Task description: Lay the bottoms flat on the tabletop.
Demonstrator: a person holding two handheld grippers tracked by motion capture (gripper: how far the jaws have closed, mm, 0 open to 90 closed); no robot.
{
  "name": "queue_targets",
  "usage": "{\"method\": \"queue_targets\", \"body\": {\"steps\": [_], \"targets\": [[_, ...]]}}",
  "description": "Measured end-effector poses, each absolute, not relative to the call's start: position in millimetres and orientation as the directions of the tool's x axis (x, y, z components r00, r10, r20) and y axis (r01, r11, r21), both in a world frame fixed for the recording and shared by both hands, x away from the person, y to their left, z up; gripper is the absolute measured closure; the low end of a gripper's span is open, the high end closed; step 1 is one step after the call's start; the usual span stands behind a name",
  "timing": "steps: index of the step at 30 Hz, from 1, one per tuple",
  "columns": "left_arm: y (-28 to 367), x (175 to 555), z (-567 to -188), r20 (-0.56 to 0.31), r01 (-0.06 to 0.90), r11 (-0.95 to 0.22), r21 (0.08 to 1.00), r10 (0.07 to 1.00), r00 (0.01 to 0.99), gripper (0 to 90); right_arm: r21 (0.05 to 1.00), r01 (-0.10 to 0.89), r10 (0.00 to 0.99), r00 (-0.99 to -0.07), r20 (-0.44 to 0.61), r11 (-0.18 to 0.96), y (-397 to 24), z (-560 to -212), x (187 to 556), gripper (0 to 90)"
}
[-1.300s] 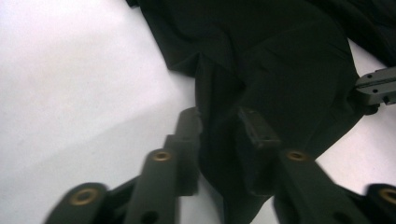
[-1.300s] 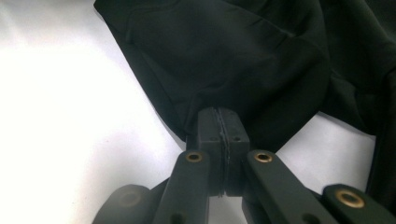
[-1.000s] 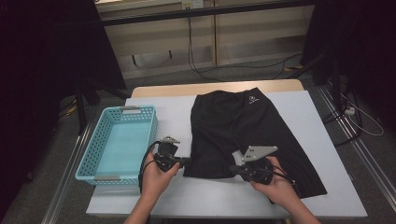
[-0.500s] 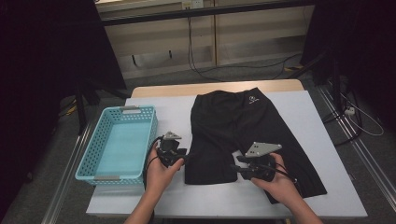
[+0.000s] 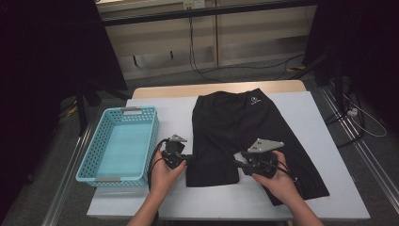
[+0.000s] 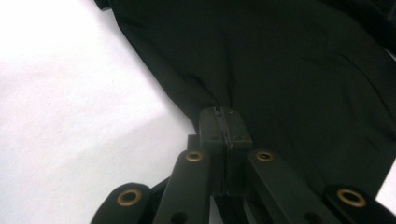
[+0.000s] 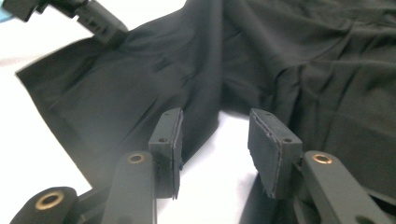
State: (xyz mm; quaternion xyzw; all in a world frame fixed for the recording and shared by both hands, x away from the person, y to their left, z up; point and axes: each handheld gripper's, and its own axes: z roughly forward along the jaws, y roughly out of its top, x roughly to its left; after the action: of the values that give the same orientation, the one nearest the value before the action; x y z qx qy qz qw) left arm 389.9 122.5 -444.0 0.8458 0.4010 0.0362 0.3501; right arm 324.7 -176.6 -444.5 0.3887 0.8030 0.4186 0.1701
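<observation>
Black shorts [image 5: 244, 127] lie flat on the white table, waistband away from me. My left gripper [image 5: 188, 158] sits at the outer edge of the near left leg. In the left gripper view its jaws have just been closing and now stand shut [image 6: 223, 122], pinching a fold of the black cloth [image 6: 280, 60]. My right gripper [image 5: 239, 162] points left at that leg's inner edge. Its jaws have just been opening and stand open [image 7: 215, 140]. The edge of the cloth [image 7: 140, 84] lies by the left pad, and bare table shows in the gap.
A light blue mesh basket [image 5: 151, 141] stands with nothing in it at the table's left, close to my left hand. Bare white table [image 5: 160, 108] lies between the basket and the shorts. The front edge runs just below both hands. Cables trail on the floor behind.
Both hands have stayed almost in place at the shorts' near leg. The left gripper has edged slightly right, onto the cloth's edge.
</observation>
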Motion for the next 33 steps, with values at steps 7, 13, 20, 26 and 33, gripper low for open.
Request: {"method": "queue_targets", "body": {"steps": [7,13,20,26,33], "targets": [[138.6,387.6,-440.9,-0.217,0.682,-0.376,0.627,0.757,0.617,89.6,0.815,0.484,0.773,-0.630,0.073,0.318,-173.8,-443.3,333.1,59.4],[139.7,388.5,-443.7,-0.226,0.692,-0.373,0.617,0.759,0.611,89.3,0.786,0.513,0.768,-0.636,0.080,0.344,-165.7,-448.9,337.9,61.6],[141.5,387.8,-443.9,-0.216,0.694,-0.378,0.613,0.764,0.607,89.4,0.760,0.527,0.738,-0.668,0.093,0.381,-148.0,-456.9,339.6,64.0],[142.6,386.4,-442.4,-0.228,0.700,-0.372,0.610,0.764,0.604,89.8,0.731,0.525,0.711,-0.699,0.077,0.436,-136.3,-460.8,337.8,82.4],[142.9,386.5,-441.4,-0.230,0.698,-0.370,0.613,0.762,0.606,89.9,0.731,0.497,0.652,-0.753,0.094,0.468,-135.7,-455.0,323.6,75.8]]}}
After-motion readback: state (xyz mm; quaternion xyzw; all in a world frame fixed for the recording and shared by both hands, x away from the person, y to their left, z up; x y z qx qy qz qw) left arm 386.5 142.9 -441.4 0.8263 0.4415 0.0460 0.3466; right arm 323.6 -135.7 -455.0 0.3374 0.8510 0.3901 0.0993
